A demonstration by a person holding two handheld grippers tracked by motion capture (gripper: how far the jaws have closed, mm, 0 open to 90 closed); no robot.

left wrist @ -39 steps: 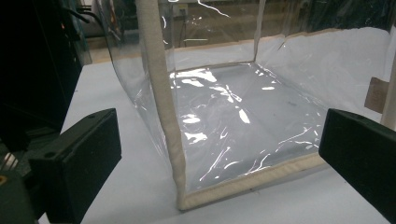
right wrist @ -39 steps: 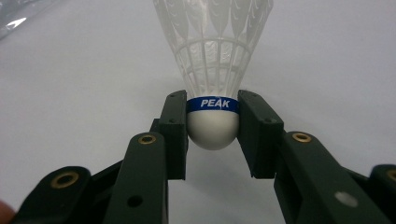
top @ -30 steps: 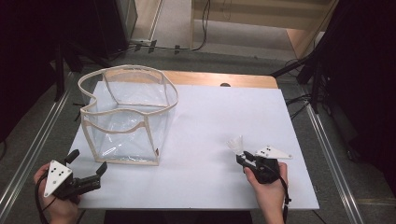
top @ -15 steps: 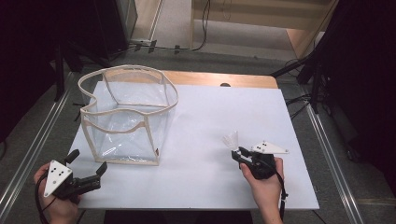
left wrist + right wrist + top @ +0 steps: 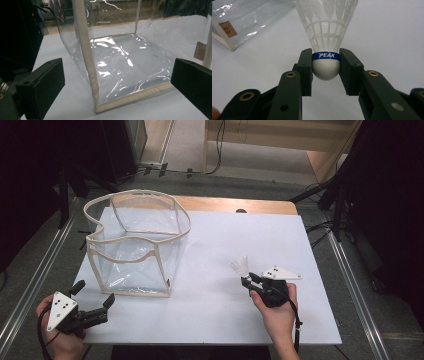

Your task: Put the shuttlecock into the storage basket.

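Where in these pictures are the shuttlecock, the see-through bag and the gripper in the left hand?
shuttlecock (image 5: 325,68): right gripper view, on its white rounded nose.
see-through bag (image 5: 134,293): high view, on the beige trim along its near bottom edge.
left gripper (image 5: 93,297): high view, midway between its open jaws.

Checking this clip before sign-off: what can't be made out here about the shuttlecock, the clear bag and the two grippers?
- Shuttlecock: skirt top cut off by the upper edge, right gripper view; tiny in the high view.
- Clear bag: rim cut off, left gripper view.
- Bag label: print too small.
- Right gripper: whether the shuttlecock clears the table is unclear.
- Left gripper: jaws open on nothing.
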